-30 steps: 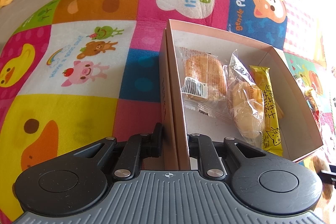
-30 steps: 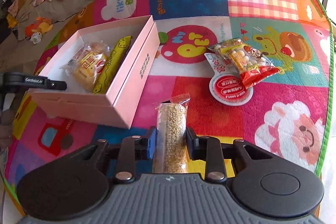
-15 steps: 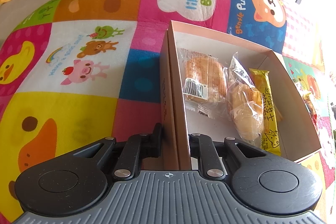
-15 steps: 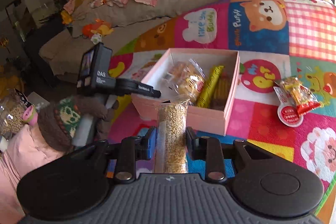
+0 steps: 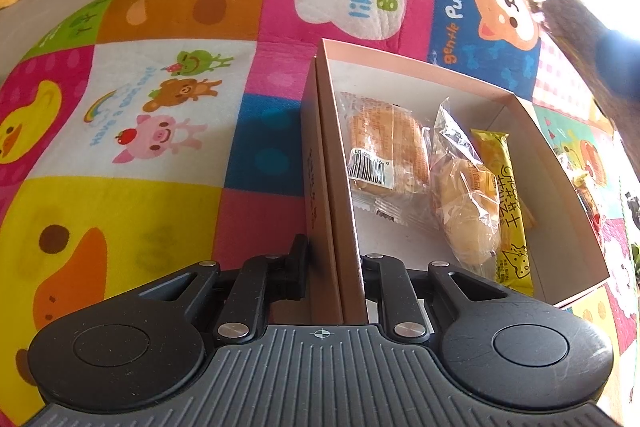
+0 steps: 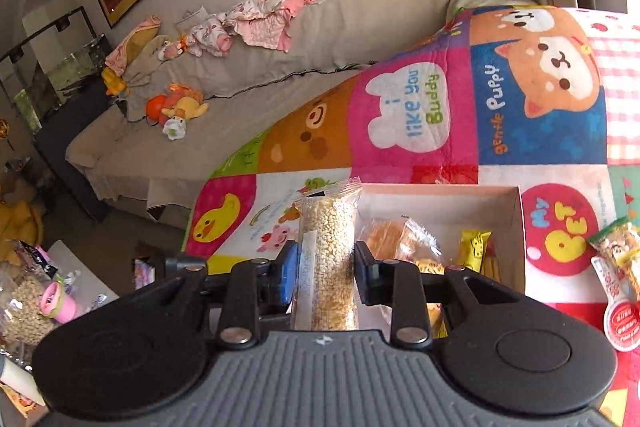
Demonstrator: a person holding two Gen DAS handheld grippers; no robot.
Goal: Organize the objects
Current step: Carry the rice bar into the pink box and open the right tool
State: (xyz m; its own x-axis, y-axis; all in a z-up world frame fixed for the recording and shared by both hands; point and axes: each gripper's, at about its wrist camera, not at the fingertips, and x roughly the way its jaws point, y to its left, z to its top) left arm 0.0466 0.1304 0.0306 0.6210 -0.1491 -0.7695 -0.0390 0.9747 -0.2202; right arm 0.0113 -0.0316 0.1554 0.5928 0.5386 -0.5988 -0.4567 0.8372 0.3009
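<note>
A pink cardboard box (image 5: pixel 560 179) lies open on the colourful play mat. In it are two wrapped pastries (image 5: pixel 384 143) (image 5: pixel 468 211) and a yellow snack bar (image 5: pixel 508 203). My left gripper (image 5: pixel 334 259) is shut on the box's left wall (image 5: pixel 338 187). My right gripper (image 6: pixel 326 267) is shut on a clear packet of puffed grain (image 6: pixel 330 247) and holds it above the box's near left part (image 6: pixel 516 227). The pastries (image 6: pixel 396 239) and the yellow bar (image 6: pixel 474 249) show under it.
Loose snack packets (image 6: pixel 618 247) and a round red-and-white pack (image 6: pixel 622 319) lie on the mat right of the box. A grey sofa (image 6: pixel 248 67) with clothes and soft toys stands behind. A sleeve (image 5: pixel 580 39) shows at upper right in the left wrist view.
My right gripper has carried the grain packet up and left, from beside the box to over it. My left gripper still holds the box wall, which has hardly moved.
</note>
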